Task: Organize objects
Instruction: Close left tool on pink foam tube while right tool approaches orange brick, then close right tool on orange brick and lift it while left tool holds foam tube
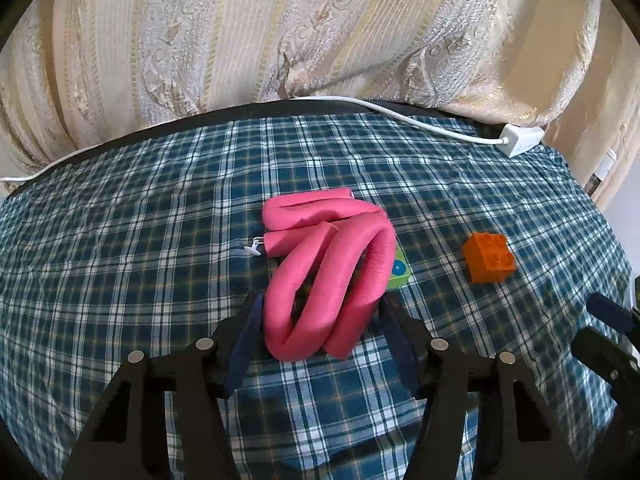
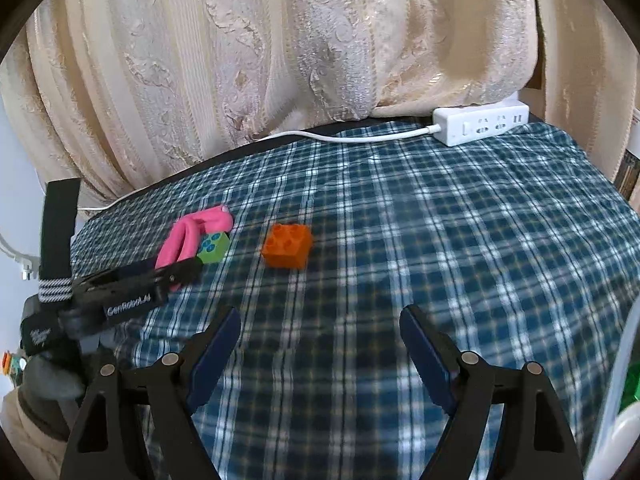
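A surface covered with a blue, teal and white plaid cotton cloth (image 2: pixel 400 216) fills the lower part of both views, its dark edge showing at the far side. Behind it hangs a cream and beige curtain with embossed floral stripes (image 1: pixel 256 32), lit softly by daylight. A white plastic power strip (image 2: pixel 480 126) lies at the far edge, its white cable (image 1: pixel 420 122) trailing along the cloth's border.

You're over a woven plaid cloth (image 1: pixel 160 240), matt and soft. The pink foam tube (image 1: pixel 320 280) looks finely textured; at its three o'clock, the orange brick (image 1: pixel 489 258) is smooth plastic. Your gripper fingers (image 2: pixel 212 352) look matt black plastic with metal pins.
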`<state>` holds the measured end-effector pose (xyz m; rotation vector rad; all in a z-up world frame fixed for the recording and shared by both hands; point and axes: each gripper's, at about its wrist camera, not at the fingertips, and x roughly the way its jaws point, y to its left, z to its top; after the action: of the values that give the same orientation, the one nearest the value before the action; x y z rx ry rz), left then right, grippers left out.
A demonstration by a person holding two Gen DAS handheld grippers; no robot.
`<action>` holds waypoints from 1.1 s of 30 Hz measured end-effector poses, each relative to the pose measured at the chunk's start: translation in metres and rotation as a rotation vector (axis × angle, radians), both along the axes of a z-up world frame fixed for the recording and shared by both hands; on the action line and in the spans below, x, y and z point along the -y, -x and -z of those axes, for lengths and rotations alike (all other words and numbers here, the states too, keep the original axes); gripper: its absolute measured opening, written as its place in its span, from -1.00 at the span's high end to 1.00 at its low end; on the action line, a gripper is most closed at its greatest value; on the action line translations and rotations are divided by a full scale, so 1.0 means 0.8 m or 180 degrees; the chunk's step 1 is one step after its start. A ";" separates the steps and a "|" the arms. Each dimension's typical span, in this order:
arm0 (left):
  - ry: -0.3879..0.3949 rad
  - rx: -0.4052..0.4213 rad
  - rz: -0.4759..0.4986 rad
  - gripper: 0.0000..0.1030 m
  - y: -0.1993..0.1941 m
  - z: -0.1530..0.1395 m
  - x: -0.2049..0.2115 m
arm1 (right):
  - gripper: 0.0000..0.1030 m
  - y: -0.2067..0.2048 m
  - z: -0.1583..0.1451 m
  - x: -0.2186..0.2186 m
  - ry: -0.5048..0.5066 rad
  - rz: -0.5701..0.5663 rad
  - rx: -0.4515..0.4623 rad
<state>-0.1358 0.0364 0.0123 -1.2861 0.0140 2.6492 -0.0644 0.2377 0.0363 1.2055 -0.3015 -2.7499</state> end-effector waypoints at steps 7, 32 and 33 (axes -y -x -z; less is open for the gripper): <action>-0.0094 -0.0037 -0.0022 -0.15 -0.008 -0.011 0.007 | -0.65 0.033 0.009 0.011 -0.0087 0.0002 0.0046; -0.0140 -0.0027 -0.0168 -0.15 -0.011 -0.023 0.020 | -0.19 0.096 0.033 0.047 -0.0369 -0.0132 0.0164; -0.0135 -0.0017 -0.0156 -0.15 -0.011 -0.021 0.018 | -0.11 0.096 0.033 0.047 -0.0380 -0.0130 0.0162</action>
<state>-0.1270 0.0223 0.0293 -1.2823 -0.0734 2.6787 -0.1413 0.2000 0.0101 1.2962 -0.1175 -2.7402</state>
